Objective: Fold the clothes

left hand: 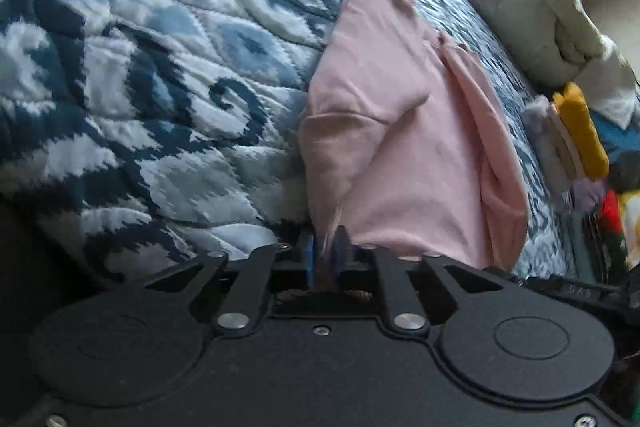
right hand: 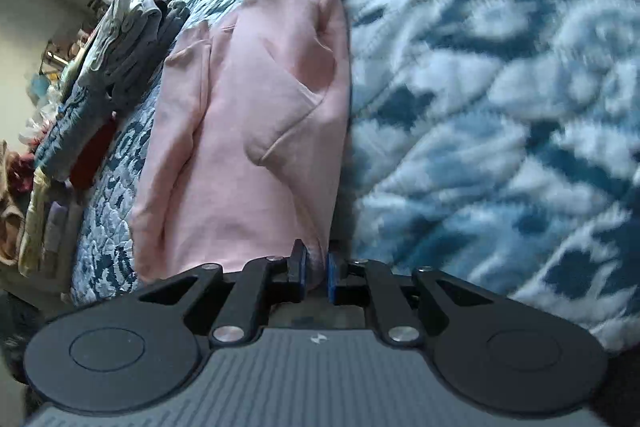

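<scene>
With both wrist views looking down the bed, your pink garment [left hand: 400, 131] lies lengthwise on the blue-and-white quilt [left hand: 152, 75], partly folded: one long side is turned over onto the body and a sleeve fold runs diagonally across the middle. Your left gripper [left hand: 324, 251] is nearly closed, blue pads pinching a bunched bit of the garment's near edge at its left corner as that view frames it; fabric is visibly between the pads. Your right gripper [right hand: 316, 267] is likewise almost closed, with a thin edge of the same pink garment [right hand: 248, 131] caught between its blue pads, at the near corner by the quilt [right hand: 500, 87] side. Both grips sit at the near hem, one corner each. The far end of the garment reaches up toward the pillow end of the bed and lies flat on the quilt there. In the left view a pale pillow [left hand: 532, 15] with a pink trim sits beyond and right of the garment, and a stack of folded items with a mustard-yellow piece [left hand: 580, 135] on top sits at the right edge, apart from the garment. In the right view a pile of grey folded clothes [right hand: 132, 43] lies left of the garment near the bed edge, just beside its turned-over side but not clearly touching; more folded pieces trail down that edge, including something dark red [right hand: 92, 155]. Both frames are motion-blurred, so finer creases can't be read.
</scene>
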{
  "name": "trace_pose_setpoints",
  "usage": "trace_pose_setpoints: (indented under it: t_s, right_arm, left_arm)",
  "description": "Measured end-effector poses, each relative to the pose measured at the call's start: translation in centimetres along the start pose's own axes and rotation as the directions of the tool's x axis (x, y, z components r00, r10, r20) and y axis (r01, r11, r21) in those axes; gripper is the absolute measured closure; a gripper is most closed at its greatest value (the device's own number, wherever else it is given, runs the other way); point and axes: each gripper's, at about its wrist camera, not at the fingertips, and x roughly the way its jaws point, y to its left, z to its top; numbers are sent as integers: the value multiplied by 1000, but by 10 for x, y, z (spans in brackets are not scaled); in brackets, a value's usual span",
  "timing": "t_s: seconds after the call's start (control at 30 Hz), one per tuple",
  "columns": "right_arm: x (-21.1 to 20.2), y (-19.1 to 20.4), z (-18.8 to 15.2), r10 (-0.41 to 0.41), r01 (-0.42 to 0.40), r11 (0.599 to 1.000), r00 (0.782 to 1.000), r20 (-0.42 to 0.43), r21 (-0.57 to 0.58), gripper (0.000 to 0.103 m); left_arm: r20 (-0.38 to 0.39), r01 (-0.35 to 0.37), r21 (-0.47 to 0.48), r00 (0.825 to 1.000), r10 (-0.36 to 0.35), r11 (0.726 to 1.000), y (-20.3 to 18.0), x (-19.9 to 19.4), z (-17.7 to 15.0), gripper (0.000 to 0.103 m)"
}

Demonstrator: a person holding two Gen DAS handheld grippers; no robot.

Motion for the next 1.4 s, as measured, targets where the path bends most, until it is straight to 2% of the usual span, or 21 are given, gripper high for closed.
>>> trace_pose_setpoints:
  t_s: [0.07,0.1,0.2,0.3,0.37,0.53,0.63,0.77,0.83,0.9,1.0,1.1,1.2,1.3,1.37,1.4]
  right_arm:
    - [-6,-2,-4,10,-10,1000,1000,10,1,86]
    - [-10,-3,-5,11,-11,1000,1000,17,-1,80]
    - [-24,-4,0,16,-15,1000,998,68,-17,66]
    - [-37,-8,7,36,-34,999,987,160,-17,52]
    - [-39,-12,14,49,-47,999,978,202,-14,52]
    - [-25,-13,35,75,-59,996,963,257,-71,52]
    - [-14,-13,46,124,-95,989,950,287,-112,52]
    - [1,-25,47,213,-179,975,919,331,-131,51]
    - [12,-31,47,207,-183,978,924,322,-104,50]
    - [17,-30,50,215,-183,975,922,323,-126,50]
    - [18,-17,55,208,-134,963,920,333,-233,49]
    - [23,-17,58,222,-143,958,919,325,-248,49]
    - [27,-24,63,242,-177,959,916,321,-219,47]
    - [29,-29,65,262,-206,958,910,321,-197,47]
    - [30,-31,64,268,-214,957,908,323,-194,46]
    - [31,-30,64,268,-212,957,907,324,-197,46]
  left_arm:
    - [-24,6,11,1000,-6,1000,1,-5,5,79]
    - [-27,5,14,1000,-5,1000,2,-9,7,74]
    - [-5,-5,31,1000,6,1000,5,-21,14,61]
    - [24,-2,35,1000,1,999,7,-28,22,61]
    - [47,-7,62,999,4,998,2,-30,29,60]
    - [112,-41,197,993,19,980,-25,-23,58,60]
    - [146,-66,273,989,26,960,-39,-11,81,61]
    - [159,-65,340,987,11,938,-56,14,120,60]
    - [165,-62,382,986,-2,922,-66,29,140,61]
    - [166,-55,423,986,-17,904,-74,46,158,60]
    - [168,-85,474,986,5,877,-84,73,184,61]
    - [163,-110,512,986,29,852,-91,98,205,61]
    - [144,-116,529,989,45,841,-94,120,221,61]
    - [119,-103,526,992,47,844,-94,132,229,61]
    - [124,-113,528,991,56,842,-96,134,231,73]
    - [125,-114,529,991,56,841,-97,133,231,89]
